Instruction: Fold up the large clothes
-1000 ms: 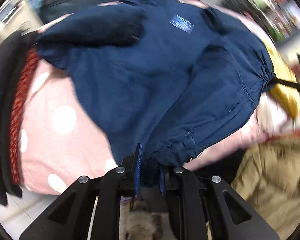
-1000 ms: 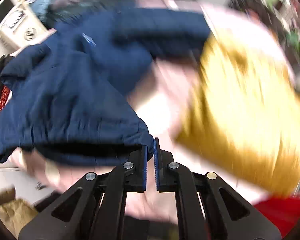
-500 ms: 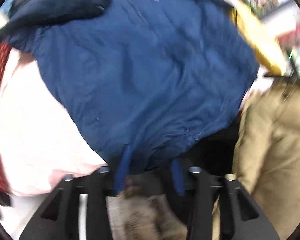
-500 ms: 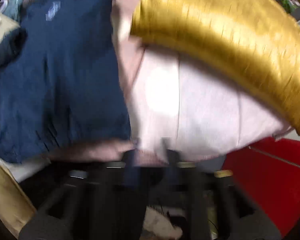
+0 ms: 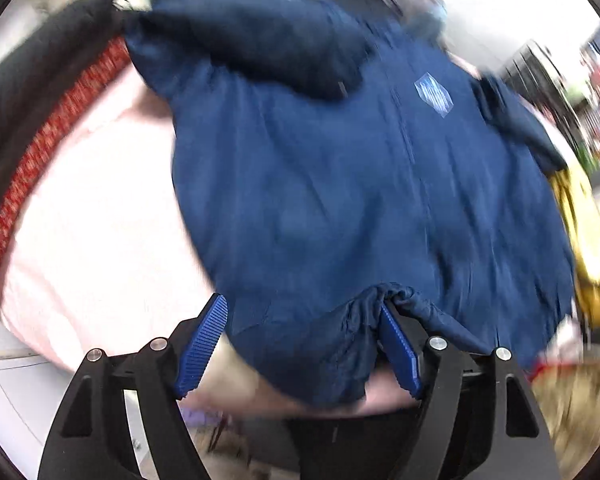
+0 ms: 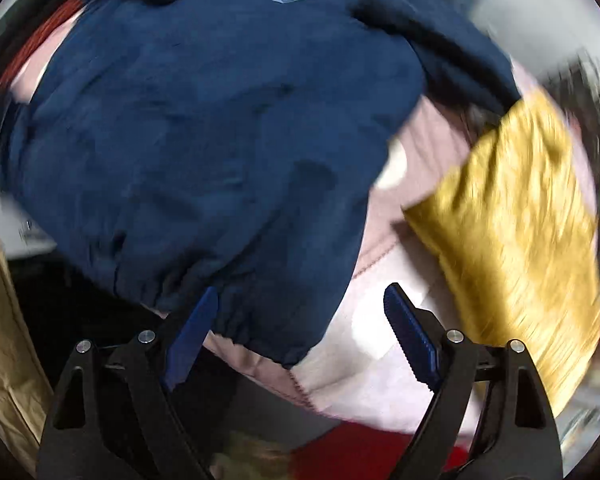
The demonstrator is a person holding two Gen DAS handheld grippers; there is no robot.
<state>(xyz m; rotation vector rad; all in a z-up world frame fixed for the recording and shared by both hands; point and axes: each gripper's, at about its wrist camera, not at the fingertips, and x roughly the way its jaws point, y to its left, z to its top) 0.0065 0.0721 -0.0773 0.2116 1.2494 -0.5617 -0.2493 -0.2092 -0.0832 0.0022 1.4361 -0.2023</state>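
A navy blue jacket [image 5: 340,200] with a pale blue chest patch [image 5: 434,94] lies spread on a pink, white-dotted bedcover [image 5: 92,220]. My left gripper [image 5: 300,344] hangs over the jacket's near hem with its jaws opening. Bunched hem cloth lies between them and against the right pad [image 5: 398,350], unpinched. In the right wrist view the jacket [image 6: 204,140] fills the left side. My right gripper [image 6: 300,336] is over its gathered hem corner [image 6: 260,332], jaws opening, with nothing pressed between the pads.
A gold cushion [image 6: 516,232] lies on the bedcover [image 6: 380,360] right of the jacket. A red and black cloth [image 5: 32,152] borders the bed's left side. Tan fabric [image 6: 4,340] hangs at the near left, and red fabric [image 6: 360,452] lies below the bed edge.
Both grippers were shut at the jacket's hem a second ago and now stand wide apart. The jacket has dropped flat onto the bedcover, and both views have swung and rolled.
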